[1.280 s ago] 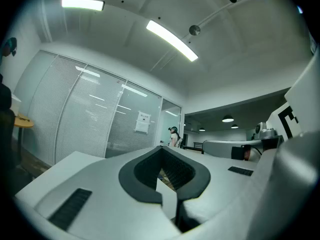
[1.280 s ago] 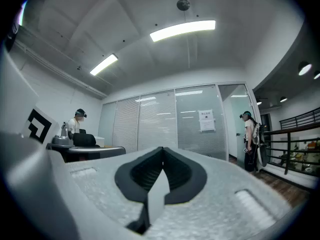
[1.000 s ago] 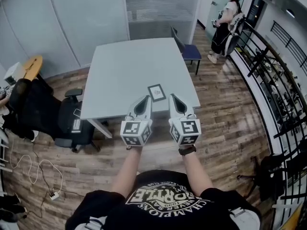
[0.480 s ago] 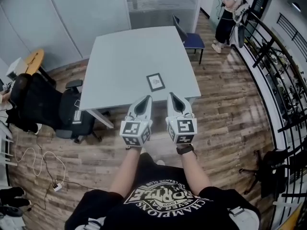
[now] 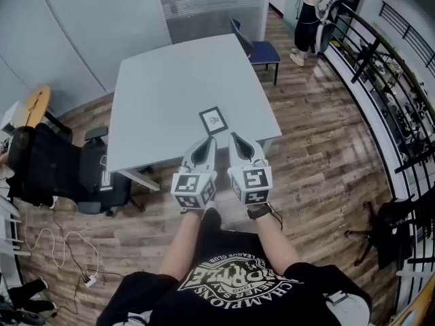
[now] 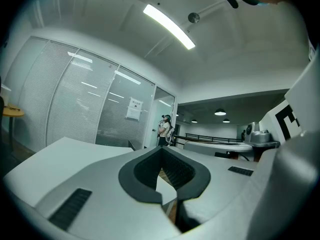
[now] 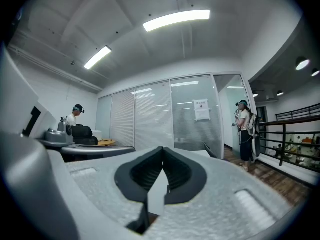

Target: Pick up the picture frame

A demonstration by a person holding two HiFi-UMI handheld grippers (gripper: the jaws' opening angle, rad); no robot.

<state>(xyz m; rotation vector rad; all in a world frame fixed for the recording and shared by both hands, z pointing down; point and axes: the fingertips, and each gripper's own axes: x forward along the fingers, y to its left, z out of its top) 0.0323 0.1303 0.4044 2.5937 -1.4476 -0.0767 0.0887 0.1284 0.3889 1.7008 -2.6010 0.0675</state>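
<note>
A small dark-framed picture frame (image 5: 213, 120) lies flat near the front edge of the pale grey table (image 5: 163, 87) in the head view. My left gripper (image 5: 206, 143) and my right gripper (image 5: 235, 140) are side by side just in front of that edge, both pointing at the table and both shut with nothing in them. The frame lies a short way beyond their tips, slightly left of the gap between them. In both gripper views the jaws meet at their tips, and the frame is hidden behind them.
A blue chair (image 5: 255, 46) stands at the table's far right corner and a black office chair (image 5: 61, 168) at its left. A person (image 5: 309, 9) stands by a black railing (image 5: 380, 80) on the right. Cables (image 5: 61, 250) lie on the wooden floor.
Both grippers have sunk and moved toward the table edge. The head view has shifted, so the table and frame sit further left in it.
</note>
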